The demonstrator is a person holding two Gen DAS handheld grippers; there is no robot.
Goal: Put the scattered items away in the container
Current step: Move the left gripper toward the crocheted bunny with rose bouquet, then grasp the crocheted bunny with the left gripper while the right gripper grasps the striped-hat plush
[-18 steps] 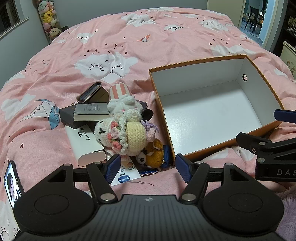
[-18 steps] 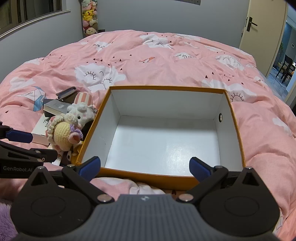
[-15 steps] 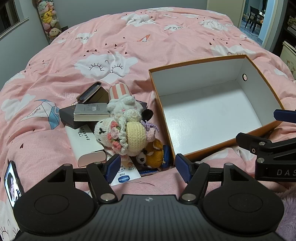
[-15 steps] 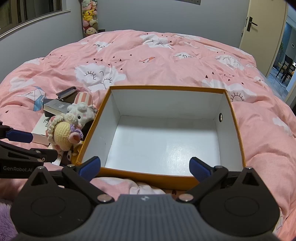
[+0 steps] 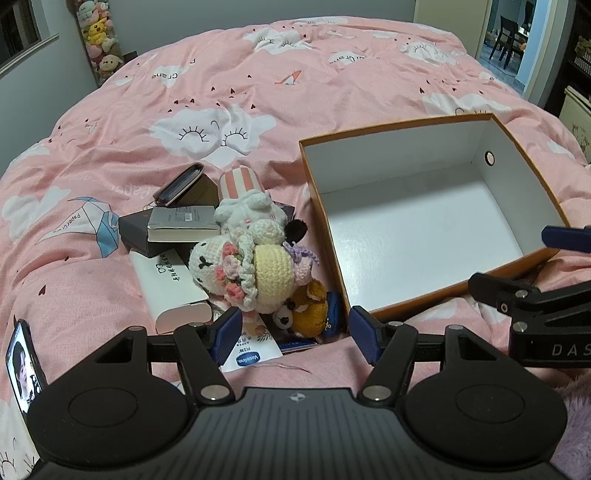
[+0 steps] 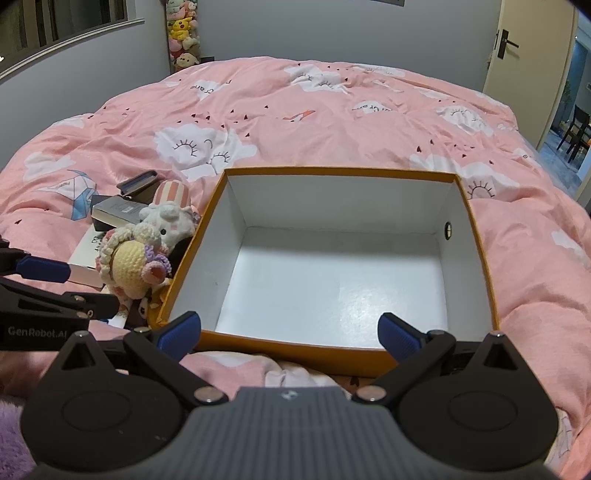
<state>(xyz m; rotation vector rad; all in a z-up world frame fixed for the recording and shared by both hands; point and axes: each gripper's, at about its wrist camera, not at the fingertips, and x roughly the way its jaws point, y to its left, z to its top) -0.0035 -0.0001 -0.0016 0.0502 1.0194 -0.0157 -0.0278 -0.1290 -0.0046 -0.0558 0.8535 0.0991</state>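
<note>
An empty orange box with white inside (image 5: 424, 236) (image 6: 332, 273) sits on the pink bed. Left of it lies a pile: a crochet doll with a yellow hat (image 5: 255, 273) (image 6: 129, 262), a white plush with a striped hat (image 5: 247, 206), a small brown bear (image 5: 306, 306), a grey book (image 5: 181, 221), a dark wallet (image 5: 181, 184), a white case (image 5: 170, 284) and a Vaseline tube (image 5: 251, 350). My left gripper (image 5: 295, 332) is open and empty, just in front of the pile. My right gripper (image 6: 290, 328) is open and empty over the box's near edge.
A phone with a lit screen (image 5: 22, 365) lies at the left gripper's near left. Plush toys (image 6: 181, 33) hang in the far corner. A door (image 6: 532, 55) stands at the right. The pink duvet (image 6: 314, 110) stretches beyond the box.
</note>
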